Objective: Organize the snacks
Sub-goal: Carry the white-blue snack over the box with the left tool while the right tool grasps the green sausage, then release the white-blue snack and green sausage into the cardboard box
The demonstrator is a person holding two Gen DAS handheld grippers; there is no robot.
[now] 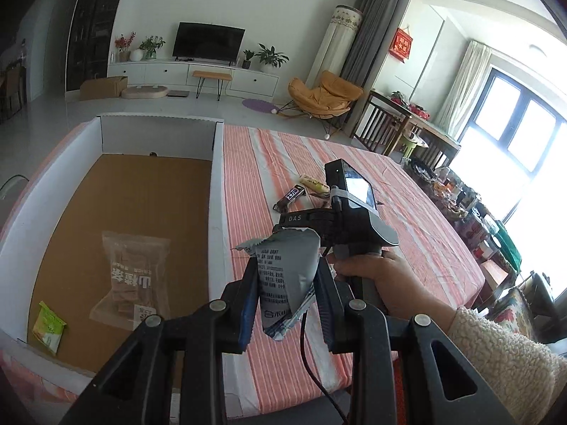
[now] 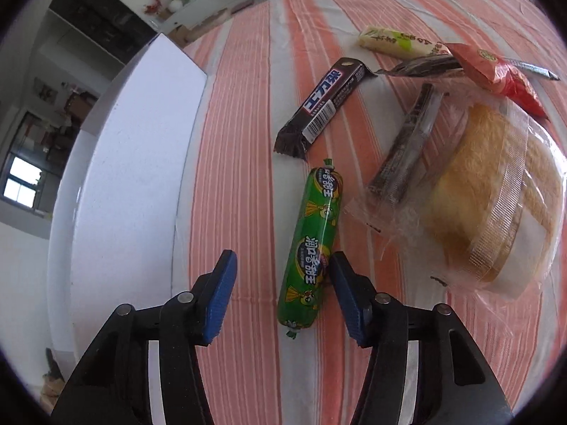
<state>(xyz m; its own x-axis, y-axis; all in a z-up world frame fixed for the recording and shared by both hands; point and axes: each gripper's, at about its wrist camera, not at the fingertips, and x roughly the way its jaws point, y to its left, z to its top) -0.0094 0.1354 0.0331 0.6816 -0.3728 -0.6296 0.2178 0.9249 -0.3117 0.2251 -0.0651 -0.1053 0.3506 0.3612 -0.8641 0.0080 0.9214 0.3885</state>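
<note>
My left gripper (image 1: pixel 285 294) is shut on a grey snack packet (image 1: pixel 283 276) and holds it above the striped tablecloth, just right of a white cardboard box (image 1: pixel 216 219). The box holds a brown biscuit pack (image 1: pixel 133 276) and a small green packet (image 1: pixel 49 326). My right gripper (image 2: pixel 280 290) is open, low over the cloth, with a green sausage stick (image 2: pixel 313 244) between its fingers, nearer the right one. Beyond lie a dark chocolate bar (image 2: pixel 324 106), a yellow bar (image 2: pixel 397 42), a red packet (image 2: pixel 496 74), a dark stick pack (image 2: pixel 407 145) and a wrapped cake (image 2: pixel 496 198).
The box's white outer wall (image 2: pixel 124 177) stands left of my right gripper. The right hand and its gripper body (image 1: pixel 354 212) show in the left wrist view. A cluttered side table (image 1: pixel 460 198) lines the table's far right edge.
</note>
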